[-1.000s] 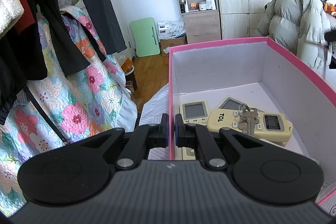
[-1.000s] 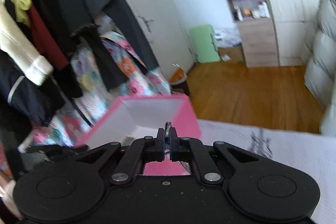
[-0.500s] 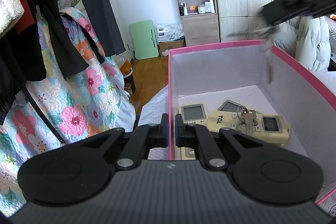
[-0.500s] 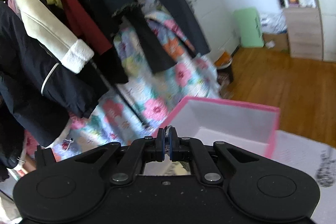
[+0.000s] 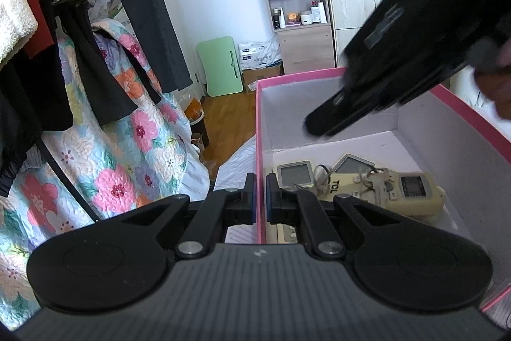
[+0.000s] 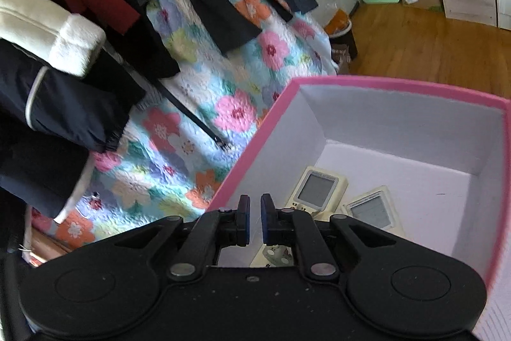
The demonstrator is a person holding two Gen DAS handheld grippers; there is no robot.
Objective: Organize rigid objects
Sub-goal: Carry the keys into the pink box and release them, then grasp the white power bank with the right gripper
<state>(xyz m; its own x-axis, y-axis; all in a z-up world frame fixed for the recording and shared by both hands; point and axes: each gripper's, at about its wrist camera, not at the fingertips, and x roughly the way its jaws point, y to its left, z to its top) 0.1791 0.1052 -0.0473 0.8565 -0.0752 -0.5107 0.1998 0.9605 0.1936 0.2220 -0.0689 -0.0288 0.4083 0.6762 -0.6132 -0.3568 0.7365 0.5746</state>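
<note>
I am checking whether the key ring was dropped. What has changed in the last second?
The right hand-held gripper swung over the pink box; its jaws have just been opening and are now empty. The key ring it carried is let go, and a second ring lies on the remotes. The left hand-held gripper stayed clamped on the box wall.

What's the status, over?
Left gripper shut on pink box wall. Right gripper jaws just opening, empty, over box. Keys on remotes inside. Nothing blocking.
</note>
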